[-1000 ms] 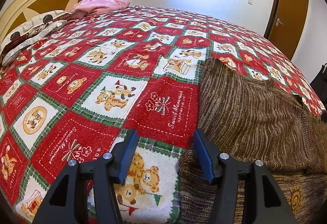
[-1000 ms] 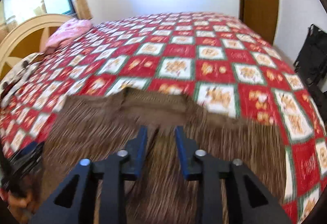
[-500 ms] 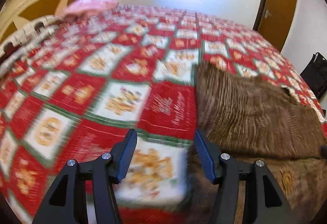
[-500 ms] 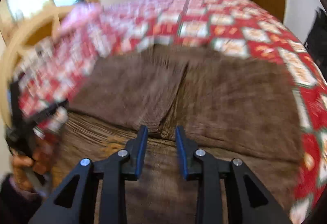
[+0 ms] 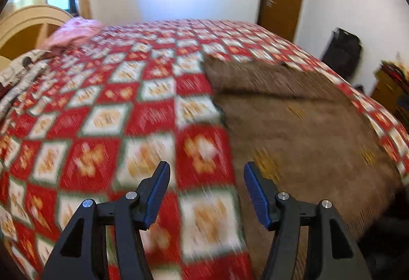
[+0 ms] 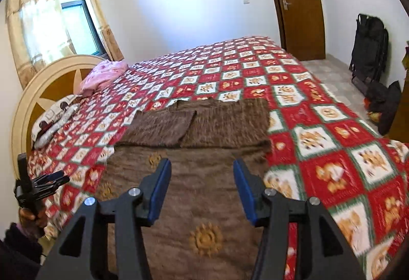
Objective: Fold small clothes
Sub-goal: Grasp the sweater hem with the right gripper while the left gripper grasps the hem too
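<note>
A brown knitted garment with small gold flower motifs lies flat on the bed, its two sleeves folded in across the far end. In the left wrist view the same garment lies to the right, blurred. My right gripper hovers above the garment's near half, its jaws opening, with nothing between them. My left gripper is open and empty above the bedspread, just left of the garment's edge. The left gripper also shows at the left of the right wrist view, held by a hand.
A red, white and green checked bedspread covers the bed. A pink cloth and a pillow lie by the cream headboard. A brown door and black bags stand at the right.
Both grippers have pulled back and risen from the garment, so more of the bed shows. The right gripper's jaws have widened from nearly shut. The sleeves now lie folded across the garment.
</note>
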`<state>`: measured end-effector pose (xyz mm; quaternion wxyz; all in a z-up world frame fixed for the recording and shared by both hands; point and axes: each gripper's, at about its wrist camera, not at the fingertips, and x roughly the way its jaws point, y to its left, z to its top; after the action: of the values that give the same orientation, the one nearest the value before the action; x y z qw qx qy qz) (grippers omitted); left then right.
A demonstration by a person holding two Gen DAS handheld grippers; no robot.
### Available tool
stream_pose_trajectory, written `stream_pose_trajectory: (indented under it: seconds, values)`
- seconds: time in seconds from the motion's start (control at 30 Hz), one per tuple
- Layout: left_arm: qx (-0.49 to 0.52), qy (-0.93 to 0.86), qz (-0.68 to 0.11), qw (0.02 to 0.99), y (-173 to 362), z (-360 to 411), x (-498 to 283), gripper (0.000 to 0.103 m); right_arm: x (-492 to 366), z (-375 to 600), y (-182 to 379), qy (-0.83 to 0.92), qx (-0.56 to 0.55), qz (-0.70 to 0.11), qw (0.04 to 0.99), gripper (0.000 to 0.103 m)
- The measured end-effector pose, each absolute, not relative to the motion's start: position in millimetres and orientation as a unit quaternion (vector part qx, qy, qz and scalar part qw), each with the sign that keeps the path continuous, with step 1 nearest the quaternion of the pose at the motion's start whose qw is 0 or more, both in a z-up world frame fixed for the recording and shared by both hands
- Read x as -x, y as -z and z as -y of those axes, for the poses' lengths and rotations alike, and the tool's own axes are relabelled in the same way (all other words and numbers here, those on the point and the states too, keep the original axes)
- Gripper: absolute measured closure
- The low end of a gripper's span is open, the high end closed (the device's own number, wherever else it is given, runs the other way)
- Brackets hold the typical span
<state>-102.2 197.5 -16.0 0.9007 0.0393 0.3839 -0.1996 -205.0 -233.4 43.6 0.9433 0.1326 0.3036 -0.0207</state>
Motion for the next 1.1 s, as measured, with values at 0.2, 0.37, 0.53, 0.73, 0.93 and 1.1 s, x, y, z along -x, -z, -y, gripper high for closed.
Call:
stream_pose_trajectory:
  seconds: [0.2, 0.37, 0.53, 0.73, 0.93, 1.1]
  values:
    - [-0.021, 0.258, -0.435, 0.862, 45.5, -185.9, 144.0, 0.042, 221.0, 211.7, -13.9, -0.024, -0.154, -0.313, 0.937, 0.048]
    - [-0.009, 0.273, -0.461, 0.845, 63.4, -180.5, 168.5, 0.042, 216.1, 175.9, -3.1, -0.067, -0.135, -0.333, 0.931, 0.048]
    - [0.005, 0.278, -0.472, 0.837, 68.1, -176.0, 173.6, 0.042, 218.6, 154.0, -4.9, -0.088, -0.107, -0.329, 0.934, 0.048]
    - [0.010, 0.277, -0.478, 0.834, 68.4, -173.0, 176.8, 0.058, 216.9, 146.1, 2.1, -0.102, -0.116, -0.338, 0.928, 0.048]
    - [0.028, 0.263, -0.497, 0.827, 69.0, -176.4, 170.1, 0.093, 216.6, 135.8, 3.2, -0.110, -0.112, -0.340, 0.927, 0.048]
    - [0.071, 0.280, -0.488, 0.823, 47.3, -169.4, 157.7, 0.094, 213.7, 119.7, 6.8, -0.151, -0.104, -0.344, 0.921, 0.048]
